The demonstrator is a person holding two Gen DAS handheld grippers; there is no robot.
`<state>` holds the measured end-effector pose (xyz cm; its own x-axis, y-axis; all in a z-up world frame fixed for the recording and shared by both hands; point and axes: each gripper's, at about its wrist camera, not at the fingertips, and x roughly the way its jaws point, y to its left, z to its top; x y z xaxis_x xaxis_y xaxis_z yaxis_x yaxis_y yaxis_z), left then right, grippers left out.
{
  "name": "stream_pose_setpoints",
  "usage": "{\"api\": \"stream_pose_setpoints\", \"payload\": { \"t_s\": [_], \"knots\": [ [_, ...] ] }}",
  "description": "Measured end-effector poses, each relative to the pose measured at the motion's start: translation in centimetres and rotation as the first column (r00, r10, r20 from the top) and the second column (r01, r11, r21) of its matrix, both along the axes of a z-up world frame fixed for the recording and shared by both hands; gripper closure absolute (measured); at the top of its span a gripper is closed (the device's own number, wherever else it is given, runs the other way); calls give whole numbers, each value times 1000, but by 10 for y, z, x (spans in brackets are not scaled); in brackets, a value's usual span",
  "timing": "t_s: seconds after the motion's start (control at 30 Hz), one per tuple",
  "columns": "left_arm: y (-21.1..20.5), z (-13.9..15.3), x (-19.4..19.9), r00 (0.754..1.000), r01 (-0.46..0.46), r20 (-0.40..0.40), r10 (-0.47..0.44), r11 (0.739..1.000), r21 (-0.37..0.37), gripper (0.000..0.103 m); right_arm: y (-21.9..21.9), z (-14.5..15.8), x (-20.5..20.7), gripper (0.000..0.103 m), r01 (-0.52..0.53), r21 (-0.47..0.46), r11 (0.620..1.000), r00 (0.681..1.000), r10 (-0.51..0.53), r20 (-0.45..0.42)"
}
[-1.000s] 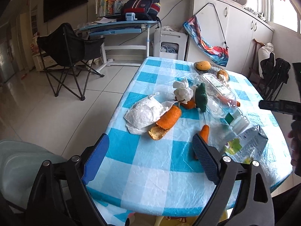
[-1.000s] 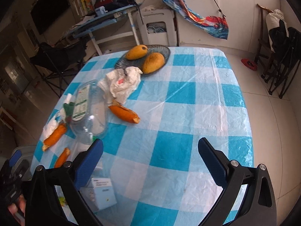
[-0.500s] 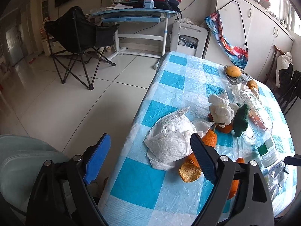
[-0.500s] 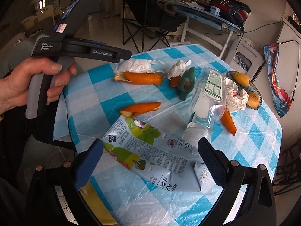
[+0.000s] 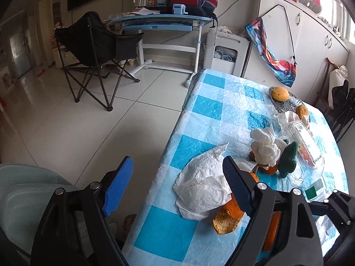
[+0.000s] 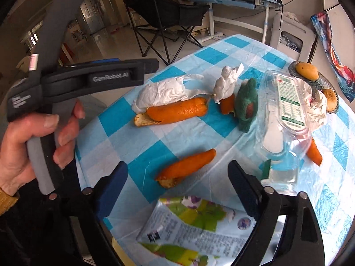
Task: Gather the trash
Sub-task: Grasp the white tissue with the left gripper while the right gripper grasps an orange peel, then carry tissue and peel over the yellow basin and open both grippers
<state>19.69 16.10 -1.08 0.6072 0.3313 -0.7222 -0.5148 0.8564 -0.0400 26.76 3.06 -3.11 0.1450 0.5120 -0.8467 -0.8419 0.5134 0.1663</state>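
Both grippers hover spread, pinching nothing; the right gripper [image 6: 177, 188], whose jaws have just been closing, hangs over an orange peel [image 6: 186, 168] on the checked surface [image 6: 142, 146], a printed wrapper [image 6: 195, 230] nearer. The left gripper [image 5: 175, 184] sits at the surface's left edge beside a crumpled white tissue [image 5: 204, 184].

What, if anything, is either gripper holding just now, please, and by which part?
Nothing is held. The left gripper and right gripper both stand open above the blue-and-white checked tablecloth, no trash between their pads.
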Motion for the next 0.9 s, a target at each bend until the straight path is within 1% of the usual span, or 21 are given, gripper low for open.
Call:
{"api": "stream_pose_setpoints", "payload": {
  "t_s": [0.07, 0.1, 0.17, 0.23, 0.27, 0.3, 0.33, 0.4, 0.43, 0.47, 0.5, 0.57, 0.6, 0.7, 0.8, 0.9],
  "knots": [
    [-1, 0, -4, 1000, 7, 5, -7, 1000, 0, 23, 5, -7, 5, 25, 15, -17, 1000, 999, -15, -28],
    [-2, 0, -2, 1000, 16, 0, -16, 1000, 3, 23, 7, -11, 6, 29, 18, -34, 999, 999, -19, -34],
    [-4, -5, 7, 998, 51, -31, -50, 999, 6, 23, 9, -10, 6, 30, 10, -45, 999, 1000, -11, -10],
    [-9, -13, 16, 994, 87, -74, -86, 996, 14, 23, 7, -9, 5, 42, 15, -61, 998, 1000, -14, 13],
    [-13, -17, 19, 992, 94, -84, -92, 995, 29, 23, 5, -9, 6, 46, 16, -63, 998, 1000, -15, 23],
    [-15, -21, 21, 991, 101, -94, -97, 994, 37, 23, 3, -8, 7, 53, 18, -61, 998, 999, -17, 28],
    [-16, -25, 24, 989, 107, -107, -102, 994, 35, 24, 0, -7, 9, 66, 21, -54, 998, 1000, -20, 24],
    [-15, -33, 27, 986, 111, -121, -111, 994, -5, 50, -7, -6, 14, 79, 31, -32, 999, 999, -31, -8],
    [-13, -37, 27, 985, 117, -125, -121, 992, -36, 70, -8, -6, 16, 81, 34, -26, 999, 999, -34, -9],
    [-15, -36, 26, 986, 121, -113, -124, 992, -28, 81, -9, -4, 16, 82, 35, -18, 999, 999, -36, -7],
    [-17, -36, 26, 984, 135, -116, -137, 990, -31, 87, -10, -2, 16, 85, 40, -8, 999, 999, -40, -8],
    [-21, -30, 21, 985, 143, -92, -145, 989, -22, 93, -13, 5, 17, 88, 51, 22, 998, 999, -51, -8],
    [-23, -27, 18, 987, 142, -79, -143, 990, -19, 94, -16, 9, 19, 89, 61, 41, 997, 998, -61, -11],
    [-26, -14, 4, 989, 145, -19, -145, 989, -8, 95, -27, 21, 24, 89, 101, 119, 988, 994, -96, -44],
    [-32, -1, -10, 987, 157, 41, -157, 988, 12, 95, -39, 32, 29, 89, 140, 200, 970, 988, -124, -89],
    [-38, 9, -19, 981, 172, 85, -173, 985, 18, 95, -50, 38, 32, 89, 172, 251, 953, 981, -143, -128]
  ]
}}
